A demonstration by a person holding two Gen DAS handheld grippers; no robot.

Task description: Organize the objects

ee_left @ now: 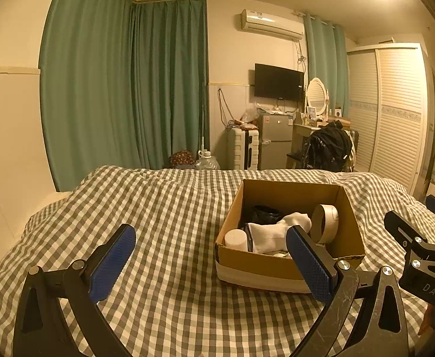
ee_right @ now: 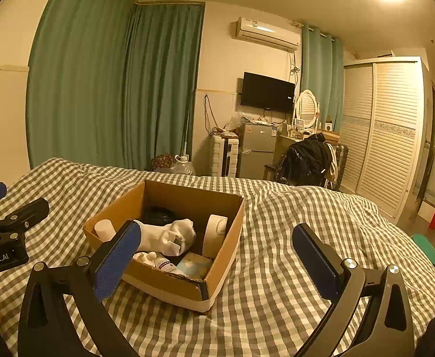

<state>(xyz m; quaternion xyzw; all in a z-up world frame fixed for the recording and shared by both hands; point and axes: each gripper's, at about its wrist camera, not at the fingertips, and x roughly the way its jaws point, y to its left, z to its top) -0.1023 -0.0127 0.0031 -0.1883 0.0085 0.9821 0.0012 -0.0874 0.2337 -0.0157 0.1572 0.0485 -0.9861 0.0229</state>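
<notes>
A cardboard box (ee_left: pixel 289 264) sits open-topped on the checked bedspread (ee_left: pixel 164 208), its long axis running away from the cameras toward the far wall. Inside, a white sock (ee_right: pixel 170 236) lies across the box's width, its bunched end pointing toward the tape roll (ee_right: pixel 216 235) that stands on edge against the box's right wall. A white cylinder (ee_right: pixel 104 229) stands upright in the near left corner, and a dark round thing (ee_left: pixel 266 212) lies at the back. A small bottle (ee_right: pixel 164 264) lies on its side on the box floor beside a pale blue packet (ee_right: pixel 195 264).

The left gripper (ee_left: pixel 211 263) hangs above the bedspread with jaws wide apart and empty, just left of the box. The right gripper (ee_right: pixel 217 260) is likewise spread wide and empty, its left finger in front of the box's near side
</notes>
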